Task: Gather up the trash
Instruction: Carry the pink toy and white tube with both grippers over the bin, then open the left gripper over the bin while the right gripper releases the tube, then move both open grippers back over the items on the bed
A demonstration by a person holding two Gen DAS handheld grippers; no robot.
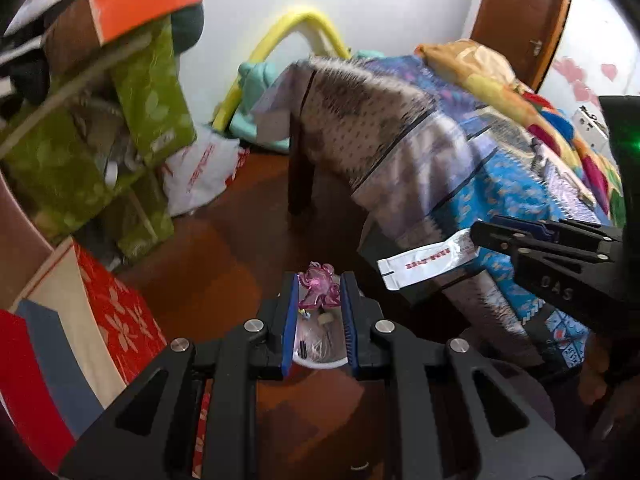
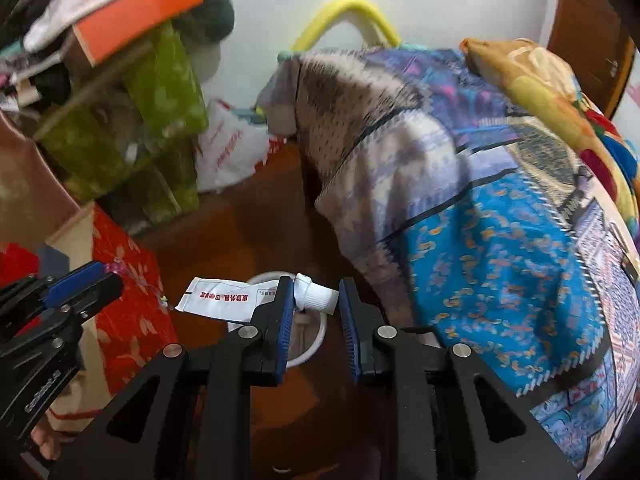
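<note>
My left claw (image 1: 319,294) is clamped on a crumpled pink wrapper (image 1: 319,285), held directly above the white bin (image 1: 320,361) on the brown floor (image 1: 224,256); odd bits of trash already lie inside. My right claw (image 2: 316,298) grips a white toothpaste tube (image 2: 256,298) by its capped neck — the flattened body sticks out to the left, over the same bin (image 2: 318,340). To do the drop well, I judge each piece should be centred over the rim before the jaws part — the long tube especially, since its overhanging tail could catch the rim and tip out. The patterned bedspread (image 2: 480,216) hangs close beside the bin.
</note>
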